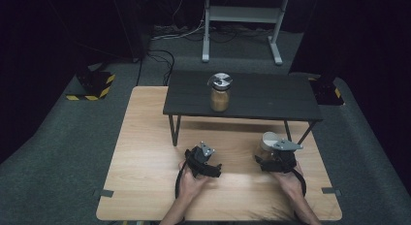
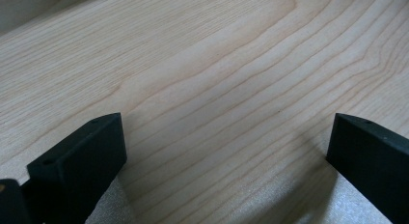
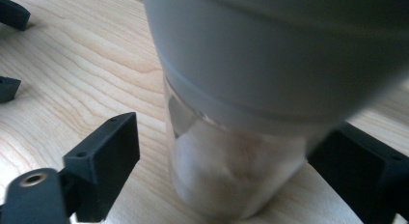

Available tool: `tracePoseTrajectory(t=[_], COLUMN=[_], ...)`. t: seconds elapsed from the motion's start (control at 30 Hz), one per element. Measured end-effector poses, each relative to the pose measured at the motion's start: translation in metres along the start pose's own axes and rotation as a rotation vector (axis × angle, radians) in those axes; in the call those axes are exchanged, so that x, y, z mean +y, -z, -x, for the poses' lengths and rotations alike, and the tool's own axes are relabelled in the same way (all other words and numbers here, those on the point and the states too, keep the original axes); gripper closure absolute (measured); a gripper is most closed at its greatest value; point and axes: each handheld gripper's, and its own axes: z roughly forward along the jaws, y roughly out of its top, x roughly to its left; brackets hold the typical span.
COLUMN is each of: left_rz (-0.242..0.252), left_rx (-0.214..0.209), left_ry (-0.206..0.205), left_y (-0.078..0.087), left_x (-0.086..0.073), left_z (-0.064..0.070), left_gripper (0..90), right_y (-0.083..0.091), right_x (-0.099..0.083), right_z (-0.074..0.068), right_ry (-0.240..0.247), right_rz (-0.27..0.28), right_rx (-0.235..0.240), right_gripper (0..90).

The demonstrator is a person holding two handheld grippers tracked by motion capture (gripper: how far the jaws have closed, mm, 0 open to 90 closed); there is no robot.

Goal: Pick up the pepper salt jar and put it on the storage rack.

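Jar (image 3: 231, 151) lid blurred (top cropped)

The left hand-held gripper (image 2: 226, 156) hangs over the bare wooden table (image 2: 217, 64), jaws wide apart.

No legible text, label, brand or number found on any surface. The jar with the grey lid (image 3: 231, 113) carries no readable label; the jar on the black shelf (image 1: 219, 92) likewise. Sole marking noted: yellow-and-black hazard stripes on the base (image 1: 92, 87) on the floor, without lettering.
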Motion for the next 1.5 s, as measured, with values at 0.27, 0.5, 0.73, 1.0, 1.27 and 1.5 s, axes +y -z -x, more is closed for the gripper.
tracePoseTrajectory(t=[0.27,0.5,0.73,1.0,1.27,1.5], left_rz=[0.000,0.002,0.003,0.000,0.002,0.001], left_rx=[0.000,0.000,0.000,0.000,0.000,0.000], left_ry=[0.000,0.002,0.003,0.000,0.003,0.001], left_y=[0.000,0.000,0.000,0.000,0.000,0.000], left_x=[0.000,0.000,0.000,0.000,0.000,0.000], left_z=[0.000,0.000,0.000,0.000,0.000,0.000], left_gripper=[0.3,0.3,0.3,0.3,0.3,0.3], right_y=[-0.006,-0.008,-0.008,-0.007,-0.005,-0.001], right_x=[0.005,0.007,0.005,0.005,0.008,0.012], right_z=[0.001,0.002,0.002,0.002,0.000,0.001], right_ry=[-0.001,-0.005,-0.008,-0.008,0.015,0.040], right_rz=[-0.010,-0.011,0.002,0.016,0.005,-0.015], right_rx=[-0.004,-0.009,-0.010,-0.009,-0.002,0.025], right_gripper=[21.6,26.1,27.0,28.4,28.9,29.1])
